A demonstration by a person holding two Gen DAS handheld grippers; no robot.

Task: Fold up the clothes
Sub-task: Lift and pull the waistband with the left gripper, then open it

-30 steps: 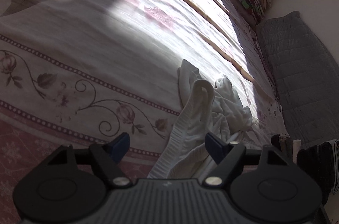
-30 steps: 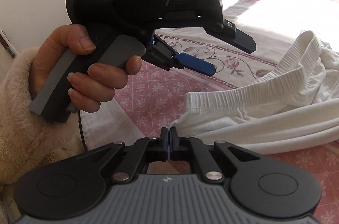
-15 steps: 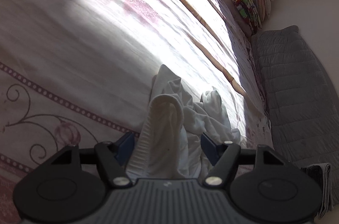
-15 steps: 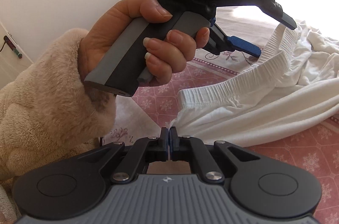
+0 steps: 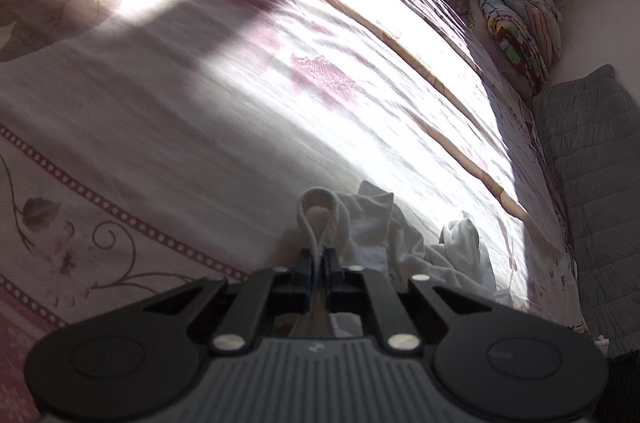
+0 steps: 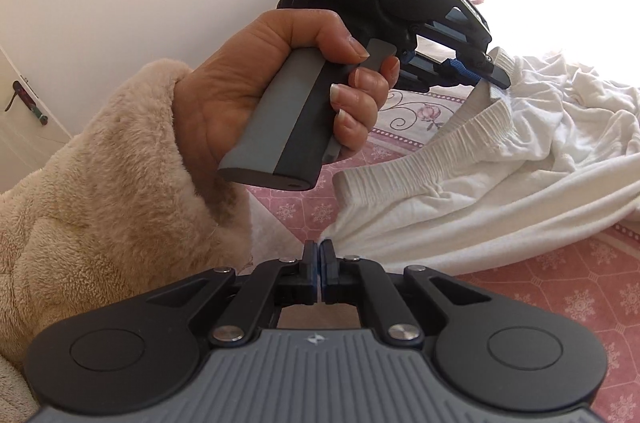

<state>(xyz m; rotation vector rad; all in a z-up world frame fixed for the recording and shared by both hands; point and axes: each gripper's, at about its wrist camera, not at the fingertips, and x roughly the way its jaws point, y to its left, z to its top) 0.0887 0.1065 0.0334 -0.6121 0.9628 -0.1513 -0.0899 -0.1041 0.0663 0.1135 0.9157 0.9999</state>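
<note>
White garment [image 5: 404, 247] lies crumpled on the floral bedspread [image 5: 240, 111] near its lower edge, seen from my left wrist. My left gripper [image 5: 319, 265] is pressed together on the ribbed waistband [image 5: 320, 219], which loops up just past the fingertips. A stack of colourful folded cloth [image 5: 516, 35] sits in the far corner, beside a grey quilt [image 5: 592, 183].

From my right wrist, my right gripper [image 6: 319, 257] has its jaws pressed together, pinching a bunched corner of the garment where it trails off the bed. My left hand [image 6: 280, 91], in a beige fleece sleeve [image 6: 112, 183], squeezes its tool's handle, the fingers clamped on the waistband.
</note>
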